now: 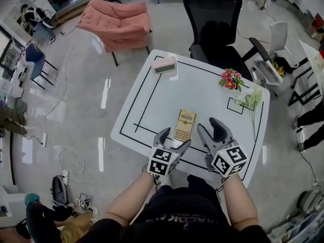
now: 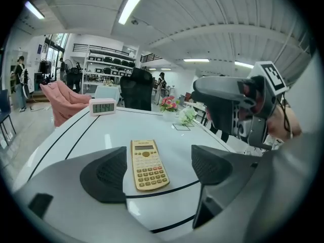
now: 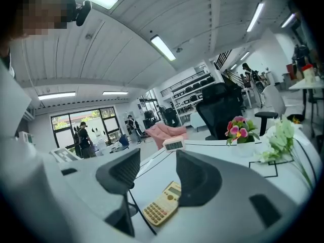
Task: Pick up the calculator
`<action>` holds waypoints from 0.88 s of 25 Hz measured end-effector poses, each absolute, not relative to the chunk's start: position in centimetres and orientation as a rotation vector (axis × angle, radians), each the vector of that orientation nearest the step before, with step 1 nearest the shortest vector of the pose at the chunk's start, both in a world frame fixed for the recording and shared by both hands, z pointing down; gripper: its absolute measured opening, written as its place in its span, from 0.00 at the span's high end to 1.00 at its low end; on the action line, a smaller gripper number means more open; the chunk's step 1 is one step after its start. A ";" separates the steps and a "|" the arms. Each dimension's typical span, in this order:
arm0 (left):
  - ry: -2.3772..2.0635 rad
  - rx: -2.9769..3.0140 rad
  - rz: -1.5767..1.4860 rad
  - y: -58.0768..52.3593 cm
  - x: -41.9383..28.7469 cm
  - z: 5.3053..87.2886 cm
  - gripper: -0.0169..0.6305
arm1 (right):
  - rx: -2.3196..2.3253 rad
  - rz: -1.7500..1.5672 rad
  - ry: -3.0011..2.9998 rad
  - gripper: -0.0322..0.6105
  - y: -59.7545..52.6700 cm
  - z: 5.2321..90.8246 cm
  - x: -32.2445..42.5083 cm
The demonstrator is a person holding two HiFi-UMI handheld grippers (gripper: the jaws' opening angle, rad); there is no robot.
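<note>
L gripper: jaws wide apart, nothing held. The calculator lies flat on the white table just ahead, its near end in line w/ the gap btwn the tips, not gripped. R gripper: jaws partly apart, empty, w/ the calculator just off its left jaw.

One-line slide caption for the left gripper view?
Left gripper, jaws open, lined up on the yellow calculator lying flat on the white table, digital clock at the far edge.
</note>
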State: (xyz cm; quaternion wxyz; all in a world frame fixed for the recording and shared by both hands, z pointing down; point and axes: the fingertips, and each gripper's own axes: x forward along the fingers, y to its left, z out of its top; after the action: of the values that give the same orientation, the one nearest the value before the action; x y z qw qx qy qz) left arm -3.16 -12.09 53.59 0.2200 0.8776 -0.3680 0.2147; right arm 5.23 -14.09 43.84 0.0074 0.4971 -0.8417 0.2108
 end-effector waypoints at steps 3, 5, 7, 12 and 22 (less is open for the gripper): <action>-1.032 2.396 0.625 -12.5 -2.6 55.0 0.38 | 1.525 0.685 -2.633 0.63 -14.9 44.8 5.8; -1.042 2.382 0.649 -12.8 -2.1 55.8 0.38 | 1.511 0.701 -2.634 0.63 -15.5 45.3 6.2; -1.048 2.367 0.681 -13.1 -1.8 56.7 0.37 | 1.496 0.720 -2.633 0.63 -15.9 45.8 6.4; -1.069 2.315 0.738 -13.6 -1.3 58.9 0.37 | 1.453 0.771 -2.621 0.63 -16.4 47.2 6.7; -1.134 2.226 0.844 -14.2 -0.8 63.1 0.37 | 1.417 0.848 -2.600 0.63 -17.4 49.5 7.5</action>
State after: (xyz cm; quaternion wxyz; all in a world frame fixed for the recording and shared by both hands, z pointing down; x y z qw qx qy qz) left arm -0.78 -14.20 63.14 0.2499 0.8174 -0.4165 0.3099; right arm 7.53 -17.37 49.46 0.0307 0.4598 -0.8438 0.2751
